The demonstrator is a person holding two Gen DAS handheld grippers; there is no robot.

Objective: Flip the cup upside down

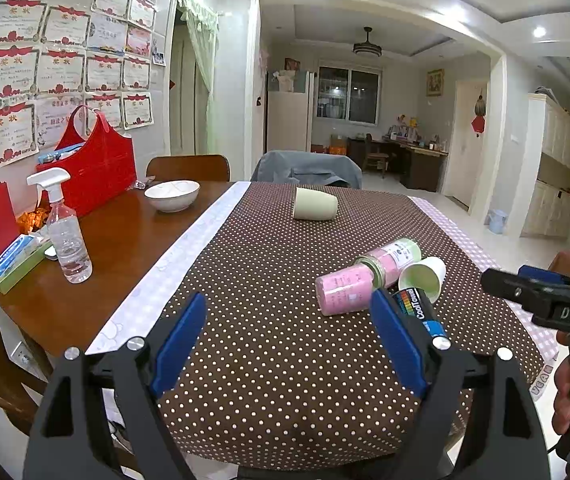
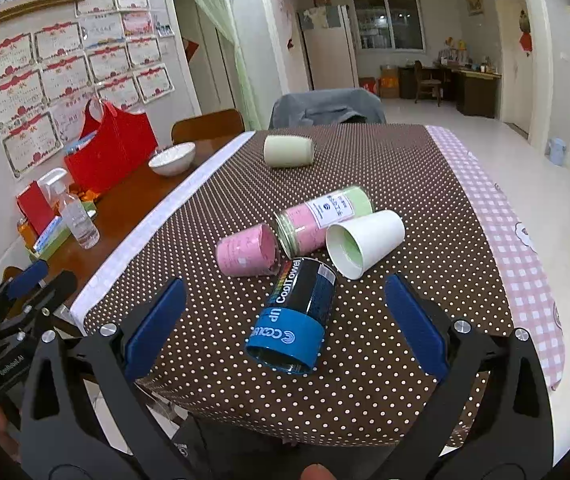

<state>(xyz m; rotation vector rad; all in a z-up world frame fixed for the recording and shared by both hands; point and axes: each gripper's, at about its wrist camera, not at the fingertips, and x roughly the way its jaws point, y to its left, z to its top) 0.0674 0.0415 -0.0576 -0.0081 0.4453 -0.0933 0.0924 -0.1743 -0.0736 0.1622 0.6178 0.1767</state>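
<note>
A white paper cup (image 2: pixel 365 238) lies on its side on the dotted brown cloth, mouth toward me, also seen in the left wrist view (image 1: pixel 423 278). A pink cup (image 2: pixel 247 256) (image 1: pixel 343 294) lies on its side beside it. Farther back a pale green cup (image 2: pixel 289 151) (image 1: pixel 315 204) appears to lie on its side too. My right gripper (image 2: pixel 285 284) is open, its blue pads on either side of a black and blue can (image 2: pixel 295 320) but short of it. My left gripper (image 1: pixel 289 320) is open over bare cloth, left of the pink cup.
A glass jar (image 2: pixel 325 216) with pink and green filling lies between the cups. On the bare wood at the left stand a white bowl (image 1: pixel 172 195), a spray bottle (image 1: pixel 67 236), a red bag (image 1: pixel 93 176) and a green tray (image 1: pixel 9 276). Chairs stand behind the table.
</note>
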